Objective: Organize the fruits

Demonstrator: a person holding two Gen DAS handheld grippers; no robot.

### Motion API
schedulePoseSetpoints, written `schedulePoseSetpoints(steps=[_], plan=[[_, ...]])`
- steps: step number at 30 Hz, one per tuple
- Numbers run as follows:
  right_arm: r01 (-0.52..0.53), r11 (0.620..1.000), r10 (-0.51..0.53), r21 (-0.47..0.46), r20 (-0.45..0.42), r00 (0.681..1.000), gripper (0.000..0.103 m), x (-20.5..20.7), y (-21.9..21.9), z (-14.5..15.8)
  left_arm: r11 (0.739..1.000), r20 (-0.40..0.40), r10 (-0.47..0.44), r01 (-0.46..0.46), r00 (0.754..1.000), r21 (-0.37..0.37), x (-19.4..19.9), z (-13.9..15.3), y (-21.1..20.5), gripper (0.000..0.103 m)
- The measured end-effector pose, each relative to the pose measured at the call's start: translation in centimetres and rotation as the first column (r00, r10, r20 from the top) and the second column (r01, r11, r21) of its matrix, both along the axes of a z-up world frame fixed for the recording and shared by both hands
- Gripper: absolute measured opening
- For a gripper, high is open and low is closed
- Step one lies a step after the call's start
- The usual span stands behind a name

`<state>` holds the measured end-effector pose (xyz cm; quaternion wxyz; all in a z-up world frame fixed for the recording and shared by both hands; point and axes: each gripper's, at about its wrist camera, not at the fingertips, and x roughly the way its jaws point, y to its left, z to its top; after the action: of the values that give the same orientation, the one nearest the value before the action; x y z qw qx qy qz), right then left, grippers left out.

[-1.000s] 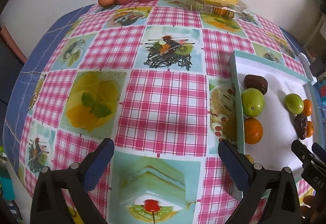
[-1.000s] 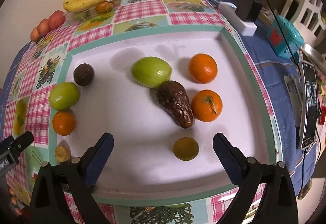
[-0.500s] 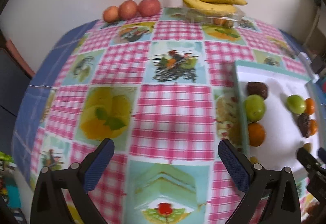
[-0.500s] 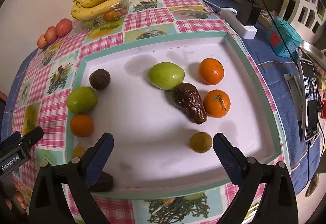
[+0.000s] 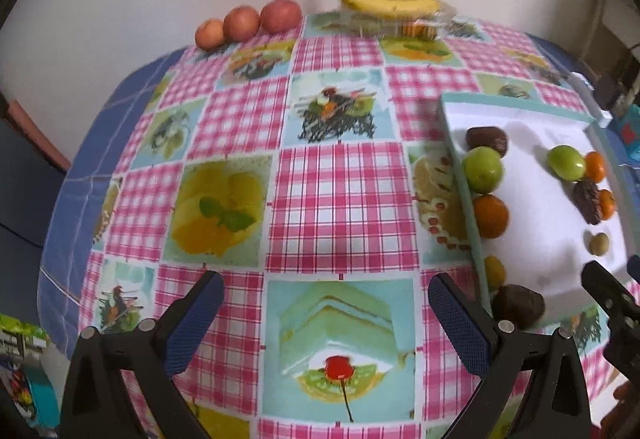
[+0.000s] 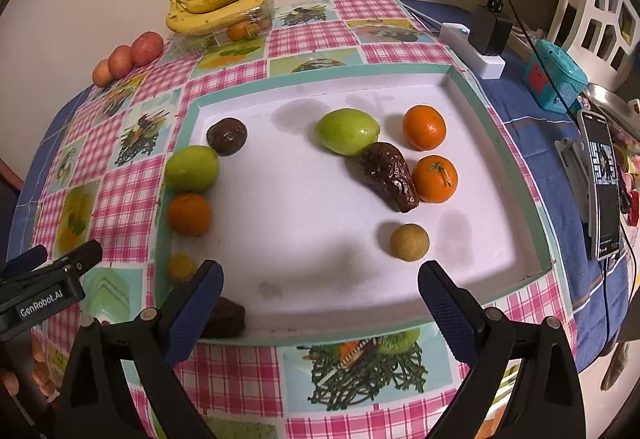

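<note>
Across the counter [image 5: 312, 199], a pink checked cloth with food pictures is lying flat, and a white tray [image 6: 320, 87] with a teal rim is sitting on its right part. Against the far wall, a bunch of bananas [image 6: 224, 5] is resting on a clear plastic box, with three reddish fruits [image 5: 248, 22] lined up to its left. Inside the tray, fruits are lying in two groups: along the left wall a dark round fruit [image 6: 226, 136], a green fruit [image 6: 192, 168] and an orange [image 6: 189, 214]; toward the right a second green fruit [image 6: 347, 131] touching a wrinkled dark fruit [image 6: 390, 176], two oranges [image 6: 424, 127] and a small yellowish fruit [image 6: 409, 242]. The left gripper [image 5: 324, 313] is hovering over bare cloth, its jaws spread wide and holding nothing. The right gripper [image 6: 320, 297] is hovering above the tray's near edge, jaws likewise spread and empty.
</note>
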<state>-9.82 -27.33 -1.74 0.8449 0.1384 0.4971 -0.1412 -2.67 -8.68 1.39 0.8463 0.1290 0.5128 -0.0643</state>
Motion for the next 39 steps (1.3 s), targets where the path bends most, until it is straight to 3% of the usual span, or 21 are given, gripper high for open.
schedulePoseSetpoints(steps=[11,22,29,39], plan=[[-0.028,0.999,0.029,-0.021,0.063,0.998,0.098,-1.7,1.6,1.9,1.0,0.106,0.023,-0.024,0.994,0.007,-2.5,3.7,1.9,0.103],[-0.067,0.995,0.076,-0.078,0.121,0.99,0.098,-3.1,3.4,4.0,0.997,-0.029,0.069,-0.071,0.997,-0.041,-2.7,2.8,4.6,0.103],[-0.074,0.994,0.084,-0.081,0.127,0.988,0.098,-3.3,3.7,4.3,0.991,-0.052,0.114,-0.117,0.992,-0.067,-2.8,2.8,6.2,0.103],[-0.079,0.994,0.088,-0.079,0.122,0.989,0.098,-3.2,3.9,4.3,0.993,-0.056,0.096,-0.1,0.994,-0.07,-2.8,2.8,6.3,0.103]])
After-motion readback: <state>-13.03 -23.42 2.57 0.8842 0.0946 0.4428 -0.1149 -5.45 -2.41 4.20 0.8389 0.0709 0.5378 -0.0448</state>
